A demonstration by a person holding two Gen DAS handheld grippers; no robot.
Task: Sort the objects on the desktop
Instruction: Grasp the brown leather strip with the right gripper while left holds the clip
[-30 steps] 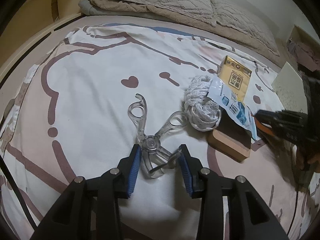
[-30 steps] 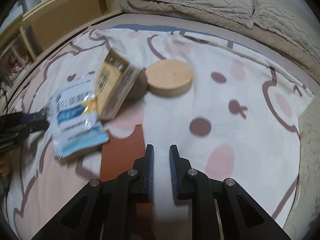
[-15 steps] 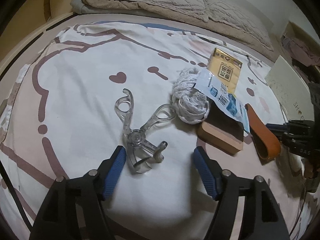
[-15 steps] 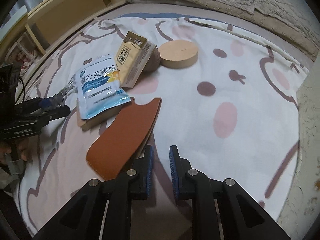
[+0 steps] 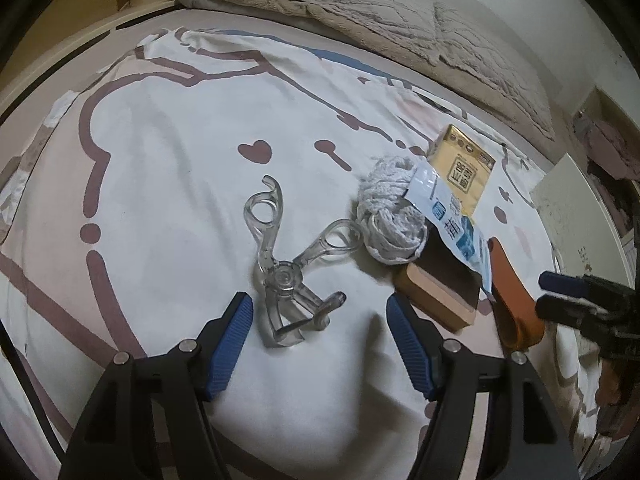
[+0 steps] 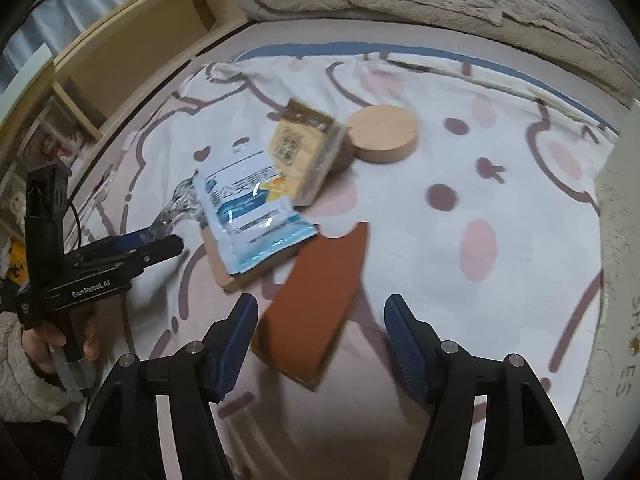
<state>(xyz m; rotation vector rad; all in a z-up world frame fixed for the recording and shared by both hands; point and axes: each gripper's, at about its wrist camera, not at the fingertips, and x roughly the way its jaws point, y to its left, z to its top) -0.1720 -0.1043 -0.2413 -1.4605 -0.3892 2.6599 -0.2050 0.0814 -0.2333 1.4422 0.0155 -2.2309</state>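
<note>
Clear plastic tongs [image 5: 288, 276] lie on the cartoon-print bed sheet [image 5: 168, 184]. Their lower end sits between the jaws of my left gripper [image 5: 318, 320], which are closing, and the pads do not touch it. To the right are a ball of white yarn [image 5: 390, 220], a blue-white sachet [image 5: 452, 220] on a wooden block [image 5: 436, 296], and a yellow box [image 5: 464, 168]. An orange-brown flat case [image 6: 316, 304] lies between the opening jaws of my right gripper [image 6: 318, 316], free of the pads. A round wooden disc [image 6: 382, 132] rests behind the box.
A beige blanket [image 5: 360, 12] covers the far end of the bed. Wooden shelving [image 6: 132, 52] runs along the left side. A white board [image 6: 620, 240] stands at the right edge. A hand [image 6: 52, 344] holds the left gripper's handle.
My left jaws have spread off the clear tongs, which stay on the sheet. My right jaws have opened off the orange-brown case, now lying beside the wooden block, and that gripper has risen.
</note>
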